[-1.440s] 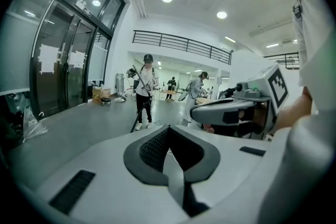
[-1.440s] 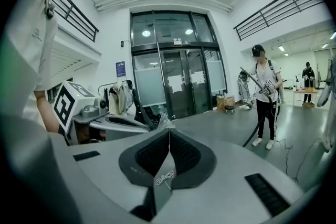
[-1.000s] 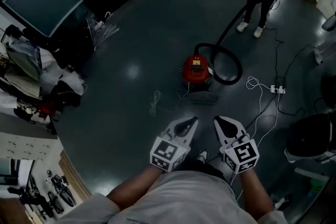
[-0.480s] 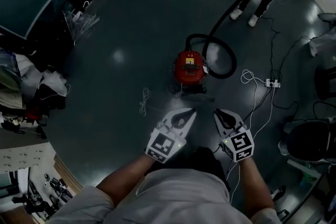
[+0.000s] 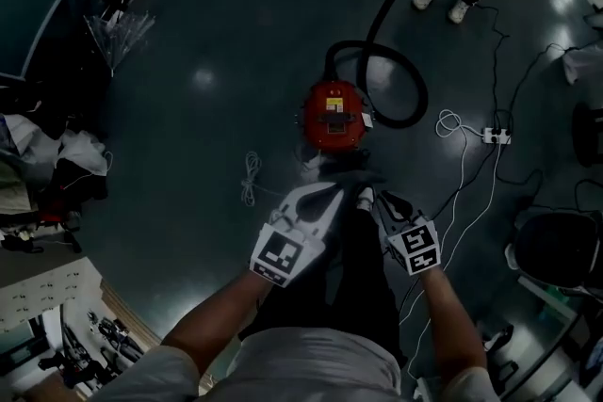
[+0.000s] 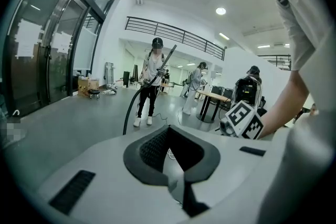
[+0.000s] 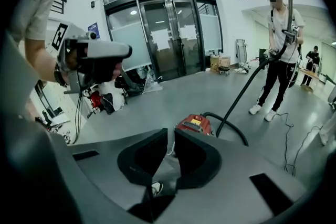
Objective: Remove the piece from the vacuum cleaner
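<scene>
On the floor, centre of the head view: red vacuum cleaner (image 5: 332, 116), with its black hose (image 5: 407, 108) looping at its right and running to the upper right, where a second person (image 5: 459, 9) stands.
Left tongs (image 5: 335, 193): clenched on nothing — tips just below the vacuum cleaner in the frame, not touching it.
Right tongs (image 5: 382, 198): jaws pressed almost together, empty — close beside the left pair.
Right gripper view: second person holds the wand (image 7: 287, 8) upright.
Right of the hose: white power strip (image 5: 497, 136) with cables.
</scene>
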Demonstrator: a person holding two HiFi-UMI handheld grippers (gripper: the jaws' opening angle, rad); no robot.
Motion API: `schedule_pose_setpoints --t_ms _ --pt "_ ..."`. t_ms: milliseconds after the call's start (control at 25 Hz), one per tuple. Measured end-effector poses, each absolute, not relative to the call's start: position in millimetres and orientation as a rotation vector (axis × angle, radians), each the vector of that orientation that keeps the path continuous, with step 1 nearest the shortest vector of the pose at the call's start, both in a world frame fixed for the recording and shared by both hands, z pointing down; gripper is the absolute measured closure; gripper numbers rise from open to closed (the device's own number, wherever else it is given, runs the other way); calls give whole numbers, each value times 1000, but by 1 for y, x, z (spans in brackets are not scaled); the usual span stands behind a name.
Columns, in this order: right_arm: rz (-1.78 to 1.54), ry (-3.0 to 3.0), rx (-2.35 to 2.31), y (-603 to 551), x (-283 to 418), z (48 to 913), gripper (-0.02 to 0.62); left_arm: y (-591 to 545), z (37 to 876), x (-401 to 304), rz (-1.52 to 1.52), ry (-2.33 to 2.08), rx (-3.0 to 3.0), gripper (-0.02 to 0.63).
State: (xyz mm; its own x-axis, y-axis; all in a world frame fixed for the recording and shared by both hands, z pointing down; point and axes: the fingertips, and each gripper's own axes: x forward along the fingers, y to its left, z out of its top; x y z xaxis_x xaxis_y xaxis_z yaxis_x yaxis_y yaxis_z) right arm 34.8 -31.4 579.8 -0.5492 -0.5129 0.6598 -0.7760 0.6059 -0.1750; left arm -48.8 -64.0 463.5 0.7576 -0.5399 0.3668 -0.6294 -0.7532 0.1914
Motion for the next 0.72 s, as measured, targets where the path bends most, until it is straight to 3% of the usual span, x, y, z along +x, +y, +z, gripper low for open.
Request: schedule_pose_setpoints --t_ms 320,720 --pt "404 -2114 651 -47 49 753 481 -103 546 -40 432 -954 2556 600" --pt "164 -1992 296 -56 42 904 453 -121 638 -28 484 -984 2443 600"
